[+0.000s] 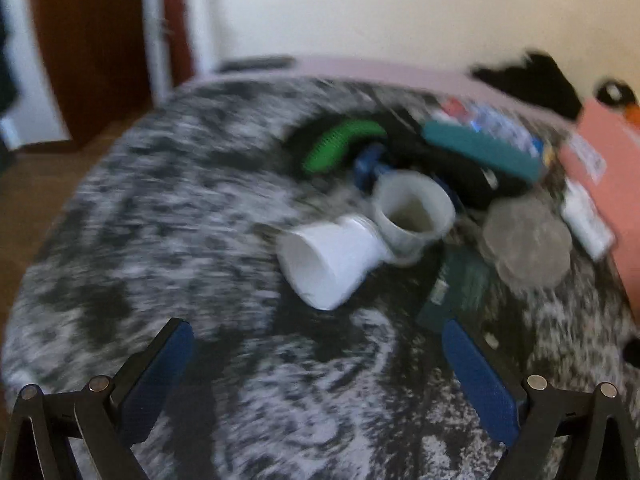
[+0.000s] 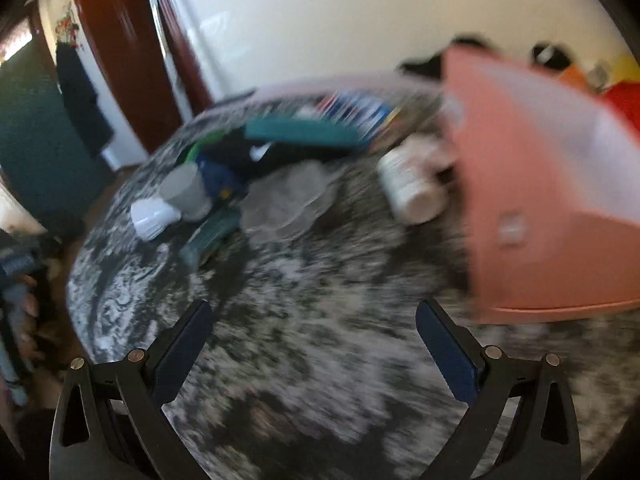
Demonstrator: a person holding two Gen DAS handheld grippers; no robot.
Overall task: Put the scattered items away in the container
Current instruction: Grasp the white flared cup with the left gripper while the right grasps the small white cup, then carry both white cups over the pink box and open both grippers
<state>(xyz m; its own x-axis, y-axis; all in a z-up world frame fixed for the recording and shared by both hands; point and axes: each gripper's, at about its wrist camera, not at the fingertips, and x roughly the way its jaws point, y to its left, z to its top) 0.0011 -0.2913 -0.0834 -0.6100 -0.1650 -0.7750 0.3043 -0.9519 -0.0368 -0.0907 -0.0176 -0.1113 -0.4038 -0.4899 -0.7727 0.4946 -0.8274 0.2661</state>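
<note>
Two sets of tongs hover over a round bench (image 1: 168, 208) with a mottled black-and-white marbled top, both views blurred; behind it a pale wall and a dark reddish-brown door (image 2: 116, 40), with a dark garment hanging at the far left; left tongs (image 1: 316, 364) spread wide apart, nothing between the blue pads, aimed at the clutter; right tongs (image 2: 312, 340) also wide apart and empty, low over bare marble; the salmon-pink container (image 2: 532, 208) sits at the bench's right edge, just ahead of the right tongs; a white paper cup (image 1: 328, 260) lies on its side, mouth toward the left tongs, long axis running back to an upright grey cup (image 1: 412, 212) it touches; a white bottle (image 2: 416, 188) lies on its side beside the container; a teal comb (image 1: 480, 148) runs diagonally across the far pile; a clear scalloped dish (image 1: 528, 244) rests between cups and container.
</note>
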